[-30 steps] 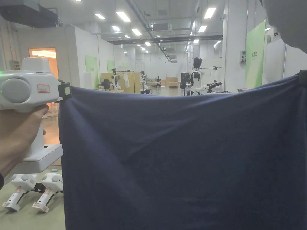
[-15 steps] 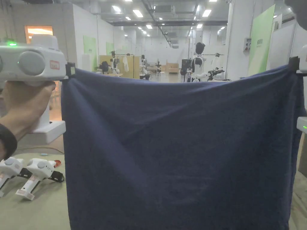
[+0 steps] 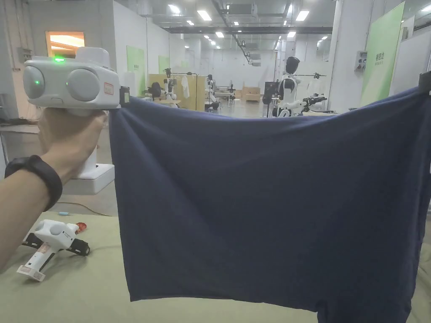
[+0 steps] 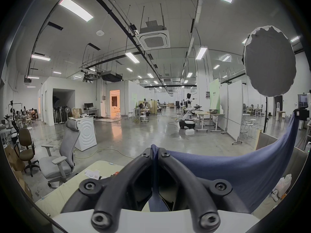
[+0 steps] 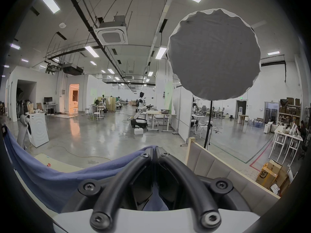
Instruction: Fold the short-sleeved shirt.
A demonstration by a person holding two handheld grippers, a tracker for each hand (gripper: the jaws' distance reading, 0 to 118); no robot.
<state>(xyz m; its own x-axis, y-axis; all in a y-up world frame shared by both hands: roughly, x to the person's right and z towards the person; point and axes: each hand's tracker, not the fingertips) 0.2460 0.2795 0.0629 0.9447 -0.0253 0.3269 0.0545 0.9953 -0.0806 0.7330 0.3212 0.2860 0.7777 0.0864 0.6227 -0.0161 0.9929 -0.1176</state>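
Note:
A navy blue short-sleeved shirt (image 3: pixel 269 202) hangs spread in the air in front of me, its top edge sagging between two held corners. My left gripper (image 3: pixel 124 96) is shut on the upper left corner, and a hand with a black wristband holds it. In the left gripper view the jaws (image 4: pixel 155 151) pinch the blue cloth (image 4: pixel 235 174) tight. My right gripper (image 3: pixel 425 82) sits at the frame's right edge, on the upper right corner. In the right gripper view its jaws (image 5: pixel 155 150) are closed on the shirt (image 5: pixel 55 179). The shirt's lower hem hangs just above the table.
A pale green table (image 3: pixel 75 290) lies below the shirt. A spare white gripper (image 3: pixel 48 244) lies on it at the left, beside a small red object (image 3: pixel 81 227). A padded panel (image 5: pixel 218 172) stands at the right. Beyond is an open hall with humanoid robots (image 3: pixel 290 88) and desks.
The shirt has risen, so its lower hem now shows above the table. The head camera has shifted, and the left gripper appears further right in the picture. Both grips are unchanged.

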